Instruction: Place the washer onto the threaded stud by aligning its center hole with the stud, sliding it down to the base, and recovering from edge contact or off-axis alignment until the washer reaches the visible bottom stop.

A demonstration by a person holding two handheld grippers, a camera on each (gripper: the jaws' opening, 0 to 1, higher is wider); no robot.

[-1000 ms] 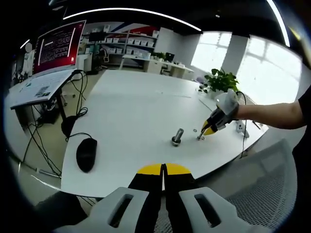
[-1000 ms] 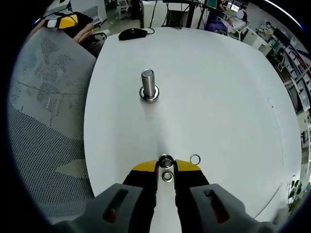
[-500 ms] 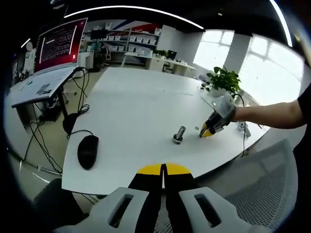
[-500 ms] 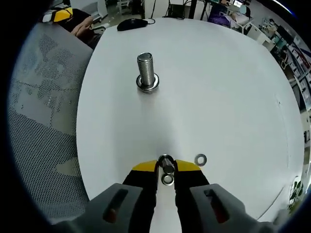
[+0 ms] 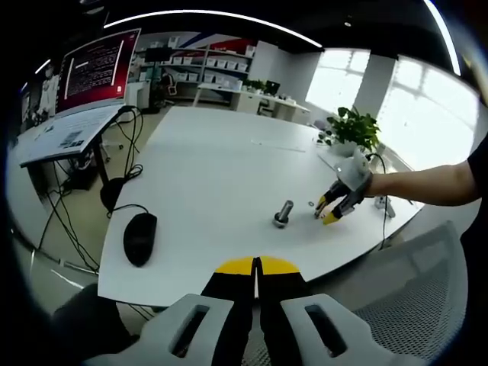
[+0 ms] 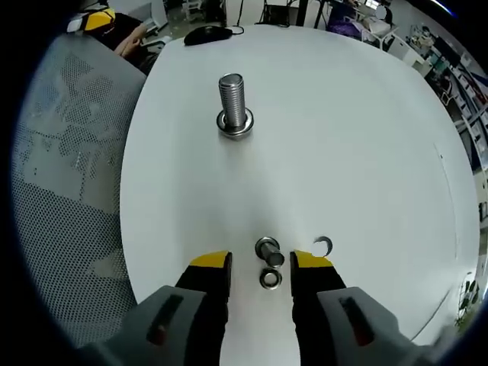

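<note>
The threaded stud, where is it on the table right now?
In the right gripper view the threaded stud stands upright on the white table, up ahead of the open right gripper. The small metal parts between its jaws lie well short of the stud.

We see a white tabletop (image 6: 366,137) carrying an upright threaded stud (image 6: 233,114) on its base, three small washers (image 6: 268,252) lying together near the edge, and a black computer mouse (image 5: 139,238) well apart.
</note>
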